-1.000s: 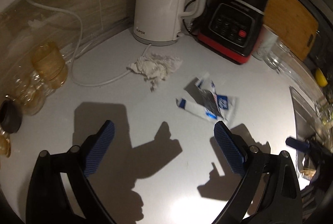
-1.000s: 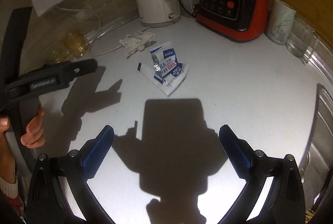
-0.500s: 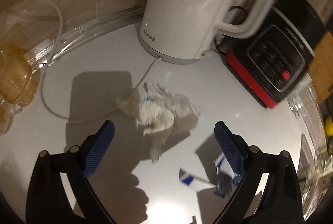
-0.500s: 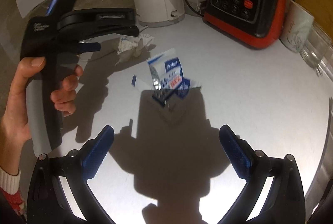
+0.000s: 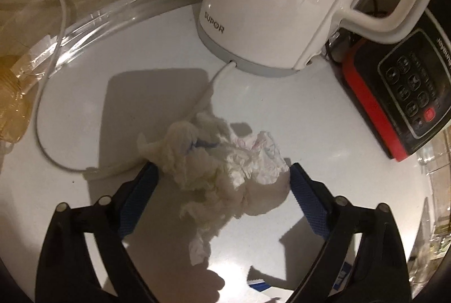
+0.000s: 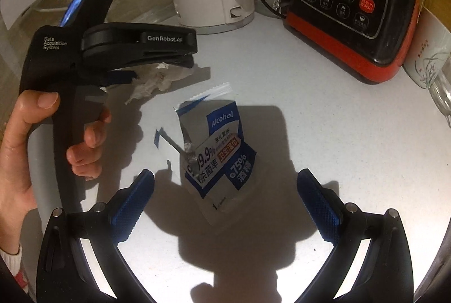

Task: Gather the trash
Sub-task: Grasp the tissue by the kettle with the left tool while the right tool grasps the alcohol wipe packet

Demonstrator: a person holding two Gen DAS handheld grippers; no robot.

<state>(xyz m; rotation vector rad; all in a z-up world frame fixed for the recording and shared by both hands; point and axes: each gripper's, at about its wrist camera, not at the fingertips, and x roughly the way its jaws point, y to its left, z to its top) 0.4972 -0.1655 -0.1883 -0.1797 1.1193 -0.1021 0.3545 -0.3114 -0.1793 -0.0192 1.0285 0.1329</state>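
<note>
Kettle (image 5: 270, 1) reads "SUPOR", blender (image 6: 349, 1) "Joyoung"; torn wrapper (image 6: 217, 159) reads "Alcohol", "99.9%", "75%". Left gripper (image 5: 222, 173) is wide apart, straddling the tissue (image 5: 225, 165) on the counter (image 5: 324, 119), pads beside it, contact unclear. Kettle cord (image 5: 48, 131) runs under the tissue. Right gripper (image 6: 225, 181) is spread, wrapper lying between its fingers, not gripped. Left hand (image 6: 25, 148) is cut off at frame edge; mug (image 6: 425, 60) is partly cropped.

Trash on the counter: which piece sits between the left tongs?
The crumpled tissue; the torn wipe packet lies apart, before the right tongs.
</note>
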